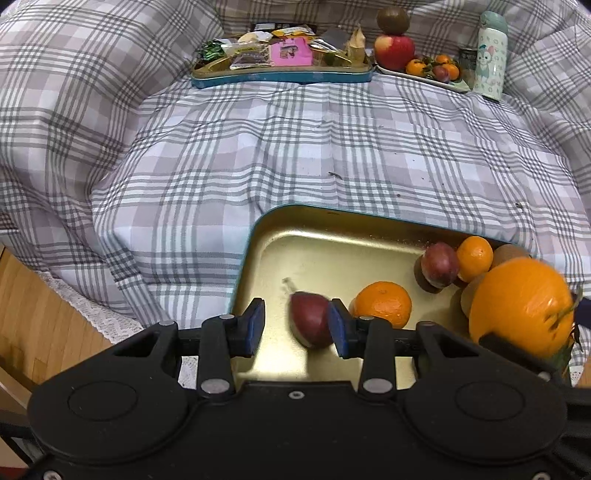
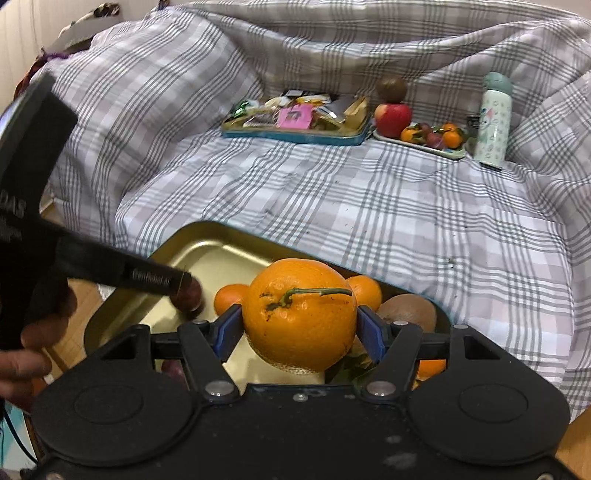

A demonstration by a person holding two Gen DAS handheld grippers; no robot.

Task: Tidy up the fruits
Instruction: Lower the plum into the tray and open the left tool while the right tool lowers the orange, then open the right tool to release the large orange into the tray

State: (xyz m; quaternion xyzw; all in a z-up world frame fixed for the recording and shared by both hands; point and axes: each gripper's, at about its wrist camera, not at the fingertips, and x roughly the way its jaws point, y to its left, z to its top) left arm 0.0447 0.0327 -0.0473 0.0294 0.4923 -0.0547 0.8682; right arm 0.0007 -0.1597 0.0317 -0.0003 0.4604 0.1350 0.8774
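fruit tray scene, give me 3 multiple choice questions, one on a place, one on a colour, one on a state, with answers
1. Where does the kiwi at the back sit?
A. on top of the red apple
B. inside the snack tin
C. on the floor

2. What colour is the inside of the near tray?
A. white
B. gold
C. black

3. What is the right gripper doing?
A. hanging empty
B. clamped on the bottle
C. holding the large orange

Answers:
1 A, the kiwi rests directly on the apple.
2 B, its bare floor shines gold inside a teal rim.
3 C, both blue pads press the orange's sides.
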